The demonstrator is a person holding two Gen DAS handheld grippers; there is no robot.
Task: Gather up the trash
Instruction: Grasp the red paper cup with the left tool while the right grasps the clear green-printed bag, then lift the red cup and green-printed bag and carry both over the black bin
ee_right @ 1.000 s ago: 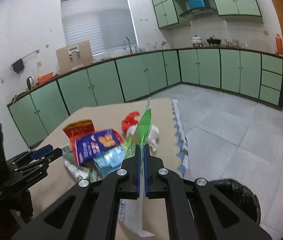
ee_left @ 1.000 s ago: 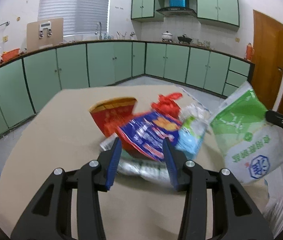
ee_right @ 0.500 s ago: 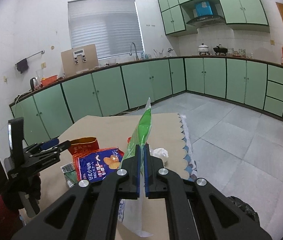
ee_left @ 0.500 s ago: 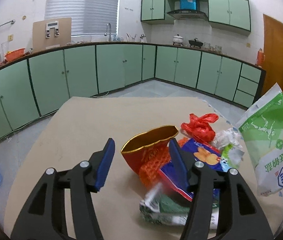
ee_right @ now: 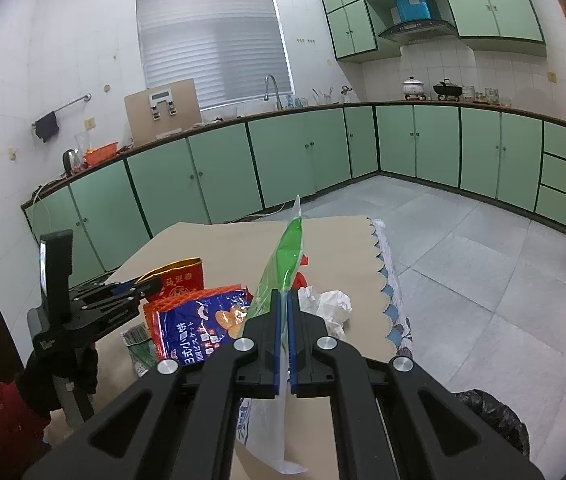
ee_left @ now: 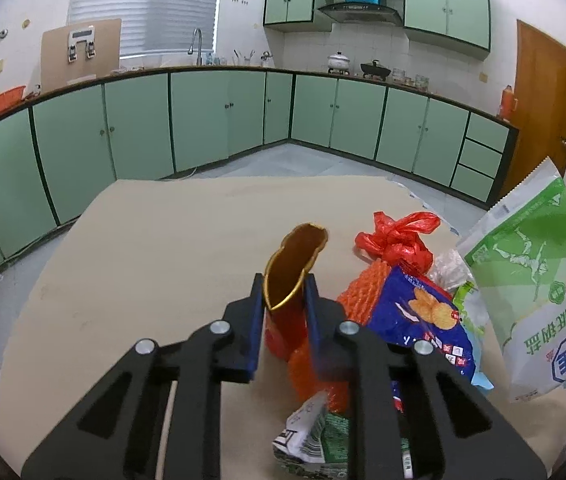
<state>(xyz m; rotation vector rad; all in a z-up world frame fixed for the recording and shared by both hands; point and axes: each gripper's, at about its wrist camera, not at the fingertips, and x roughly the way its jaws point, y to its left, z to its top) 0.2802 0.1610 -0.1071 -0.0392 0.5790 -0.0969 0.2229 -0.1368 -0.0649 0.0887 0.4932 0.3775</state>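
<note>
A pile of trash lies on the beige table (ee_left: 155,248). My left gripper (ee_left: 283,292) is shut on a red packet with a gold rim (ee_left: 291,272); the packet also shows in the right wrist view (ee_right: 183,280), with the left gripper (ee_right: 151,285) on it. Beside it lie an orange net (ee_left: 363,288), a blue snack bag (ee_left: 419,316), a red plastic bag (ee_left: 399,240) and a green-white wrapper (ee_left: 311,436). My right gripper (ee_right: 284,300) is shut on a green and white bag (ee_right: 287,248), held edge-on above the table; the bag shows at right in the left wrist view (ee_left: 539,292).
A crumpled white tissue (ee_right: 329,306) lies by the blue snack bag (ee_right: 199,328). A black-lined bin (ee_right: 495,416) stands on the floor at the table's right. Green cabinets (ee_left: 203,116) run along the walls. A scalloped cloth edge (ee_right: 391,280) hangs off the table's right side.
My left gripper moved forward onto the red gold-rimmed packet and its jaws closed on it. The right gripper kept its hold on the green and white bag, rising slightly.
</note>
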